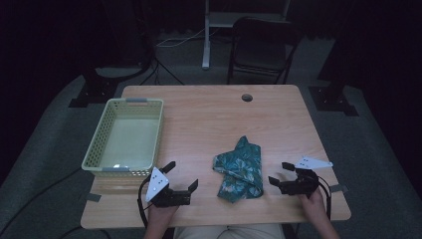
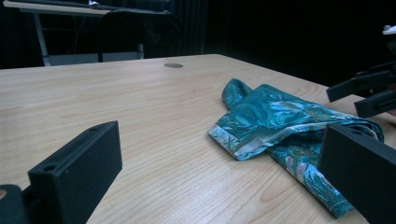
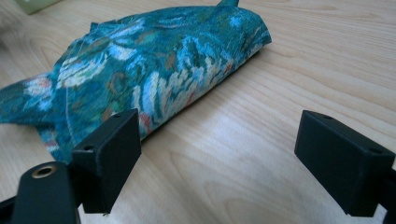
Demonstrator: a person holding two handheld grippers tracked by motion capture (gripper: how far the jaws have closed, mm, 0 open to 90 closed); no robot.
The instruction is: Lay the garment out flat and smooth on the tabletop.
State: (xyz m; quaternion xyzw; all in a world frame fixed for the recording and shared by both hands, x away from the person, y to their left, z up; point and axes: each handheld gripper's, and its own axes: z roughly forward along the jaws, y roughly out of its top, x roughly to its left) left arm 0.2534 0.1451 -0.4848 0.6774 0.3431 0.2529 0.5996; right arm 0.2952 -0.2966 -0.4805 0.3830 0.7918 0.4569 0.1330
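Wood-grain table [image 1: 209,114] under us, a pale perforated plastic basket [image 1: 102,142] off at the far left, well apart from our cloth [image 1: 241,169]. Nothing blocks it. That teal floral cloth sits folded and rumpled between our two grippers, soft woven fabric. Left gripper [image 1: 180,177] jaws spread wide, holding nothing; right gripper [image 1: 279,173] likewise gaping, just beside the cloth's edge.

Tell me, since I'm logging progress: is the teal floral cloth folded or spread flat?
Folded. The teal floral cloth lies doubled over, its rounded fold edge raised off the wooden table.
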